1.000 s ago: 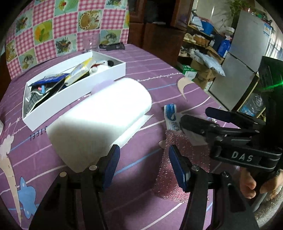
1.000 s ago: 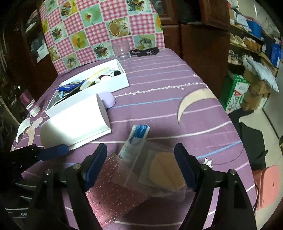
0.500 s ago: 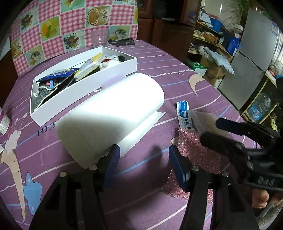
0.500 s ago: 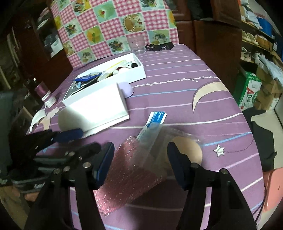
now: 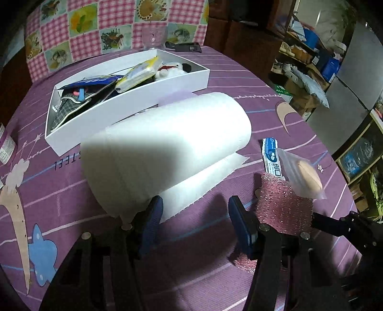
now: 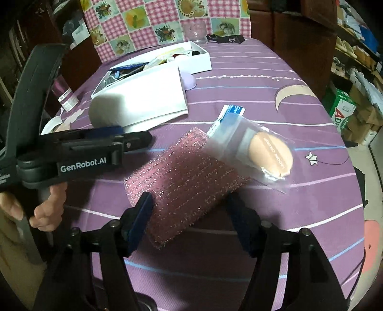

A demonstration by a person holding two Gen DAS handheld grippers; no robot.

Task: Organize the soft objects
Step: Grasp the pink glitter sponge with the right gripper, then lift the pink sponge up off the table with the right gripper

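A white paper towel roll (image 5: 165,148) lies on the purple tablecloth in front of a white box (image 5: 134,102) that holds several soft items. My left gripper (image 5: 195,220) is open, its left finger beside the roll's near end. A pink glittery sponge (image 6: 184,179) lies near the front. A clear bag with a tan puff (image 6: 261,153) and a blue-white packet (image 6: 232,113) lie partly on it. My right gripper (image 6: 191,220) is open with its fingers either side of the sponge's near end. The sponge also shows in the left wrist view (image 5: 282,201).
A lilac round object (image 6: 189,80) sits between the roll and the box. A glass (image 6: 197,31) and a black item (image 6: 225,38) stand at the table's far edge. A small bottle (image 6: 67,98) stands at the left. A checked chair back (image 6: 155,21) is behind.
My right gripper has moved left and down until its fingers straddle the pink sponge. My left gripper has drawn back a little from the roll. Both stay open.
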